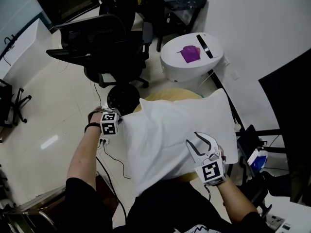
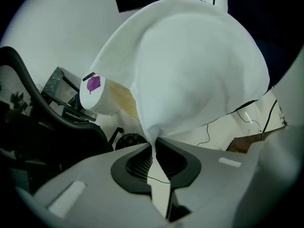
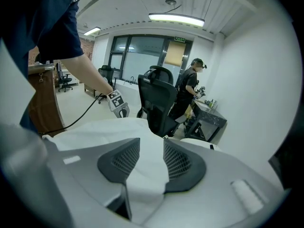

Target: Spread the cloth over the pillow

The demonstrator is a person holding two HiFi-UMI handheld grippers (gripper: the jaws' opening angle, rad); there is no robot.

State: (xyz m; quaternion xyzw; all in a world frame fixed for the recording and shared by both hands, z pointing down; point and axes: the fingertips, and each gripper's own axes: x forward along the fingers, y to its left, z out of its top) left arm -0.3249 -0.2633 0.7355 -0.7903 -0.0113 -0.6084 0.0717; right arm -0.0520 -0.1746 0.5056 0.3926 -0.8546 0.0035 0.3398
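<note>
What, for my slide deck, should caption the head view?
Left claw pinches the white cloth at its corner; open right claw poised at its opposite side.

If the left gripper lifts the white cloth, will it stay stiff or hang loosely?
Probably floppy: the cloth bunches into a narrow fold where the left gripper pinches it. Likely light too: it looks thin and billows in a smooth dome.

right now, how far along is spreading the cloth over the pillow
Done: the white fabric cloth already lies across the tan round tabletop; the pillow under it isn't separately visible. In hand: the left gripper is shut on one corner; the right gripper is open over its right edge. Left: gripping there, pulling flat.
</note>
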